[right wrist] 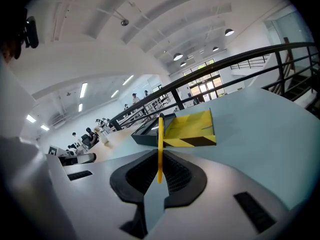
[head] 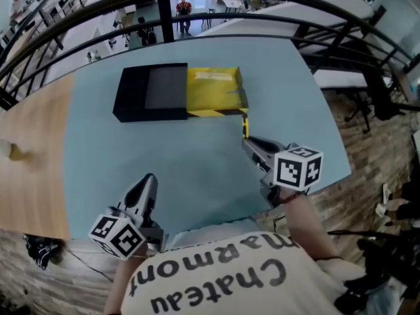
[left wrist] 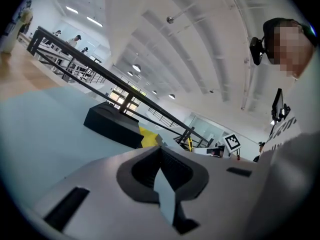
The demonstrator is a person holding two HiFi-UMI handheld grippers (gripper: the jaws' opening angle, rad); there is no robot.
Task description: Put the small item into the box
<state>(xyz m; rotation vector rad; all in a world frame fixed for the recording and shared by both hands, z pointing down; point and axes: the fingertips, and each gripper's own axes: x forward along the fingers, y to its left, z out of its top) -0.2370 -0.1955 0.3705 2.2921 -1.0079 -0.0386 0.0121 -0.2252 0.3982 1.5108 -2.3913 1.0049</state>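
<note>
A black box [head: 150,92] with a pulled-out yellow tray [head: 213,90] edged in black stripes lies at the far middle of the blue-grey table. My right gripper [head: 248,141] is shut on a thin yellow and black small item [head: 245,126], held upright just in front of the tray's near right corner. In the right gripper view the small item [right wrist: 160,146] stands between the jaws, with the yellow tray [right wrist: 191,128] beyond. My left gripper [head: 147,184] is shut and empty near the table's front edge; from it the box [left wrist: 112,123] lies ahead.
A wooden table top [head: 29,156] adjoins the blue-grey surface [head: 197,169] on the left. A black railing [head: 216,15] curves behind the table. The table's right edge drops to a wooden floor [head: 367,156].
</note>
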